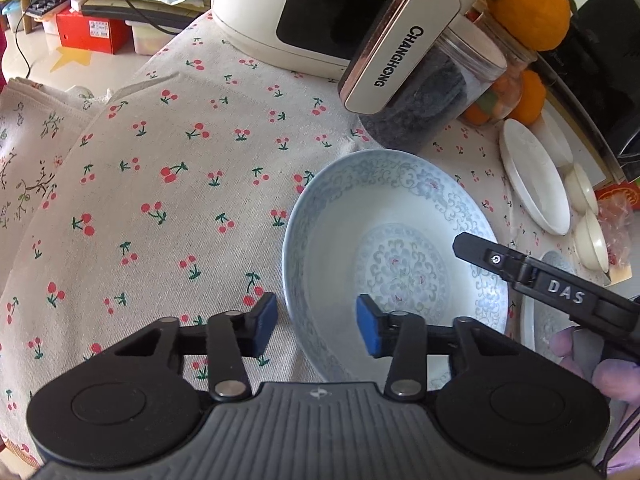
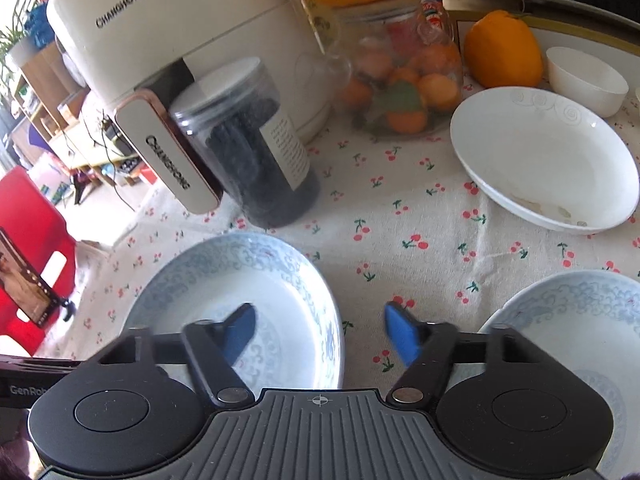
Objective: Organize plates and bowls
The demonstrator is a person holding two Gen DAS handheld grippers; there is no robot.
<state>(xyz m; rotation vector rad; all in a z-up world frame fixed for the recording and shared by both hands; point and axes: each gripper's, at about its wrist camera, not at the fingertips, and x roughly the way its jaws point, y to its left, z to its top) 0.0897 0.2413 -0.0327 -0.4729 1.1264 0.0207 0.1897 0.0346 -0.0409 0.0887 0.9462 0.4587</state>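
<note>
A blue-patterned deep plate (image 1: 396, 268) sits on the cherry-print tablecloth. My left gripper (image 1: 316, 326) is open, its two pads astride the plate's near left rim. The same plate shows in the right wrist view (image 2: 248, 300). My right gripper (image 2: 320, 334) is open, its left pad over that plate and its right pad over bare cloth. A second blue-patterned plate (image 2: 572, 332) lies at the right. A white plate (image 2: 548, 160) and a small white bowl (image 2: 584, 80) stand further back. In the left wrist view the right gripper (image 1: 560, 284) reaches in over the plate's right rim.
A cream Changhong appliance (image 1: 320, 20) with its handle (image 1: 400, 44) stands behind the plate. A clear jar of dark contents (image 2: 256, 156), a jar of oranges (image 2: 400, 80) and loose oranges (image 2: 504, 50) crowd the back. Small white bowls (image 1: 588, 216) line the right edge.
</note>
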